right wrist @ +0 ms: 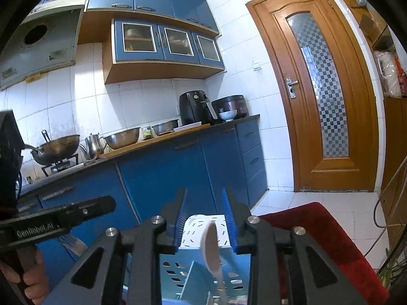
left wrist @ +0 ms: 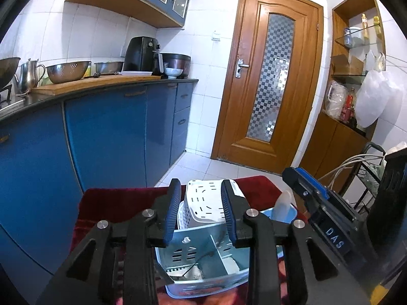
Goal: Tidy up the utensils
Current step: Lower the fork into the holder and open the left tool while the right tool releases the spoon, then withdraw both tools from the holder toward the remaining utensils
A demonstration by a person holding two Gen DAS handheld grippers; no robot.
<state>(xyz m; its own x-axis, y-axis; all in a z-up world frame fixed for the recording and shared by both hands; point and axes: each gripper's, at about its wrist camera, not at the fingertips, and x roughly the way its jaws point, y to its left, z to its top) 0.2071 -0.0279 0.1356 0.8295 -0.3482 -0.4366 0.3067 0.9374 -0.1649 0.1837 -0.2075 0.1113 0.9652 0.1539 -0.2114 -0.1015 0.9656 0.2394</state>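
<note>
Two grippers spread | left gripper (left wrist: 201,212), right gripper (right wrist: 207,218) | over blue caddy (left wrist: 203,261) | spoon (right wrist: 212,249) inside

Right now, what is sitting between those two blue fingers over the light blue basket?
In the right wrist view, a white spoon stands in the light blue basket between the right gripper fingers, which are spread and not touching it.
</note>
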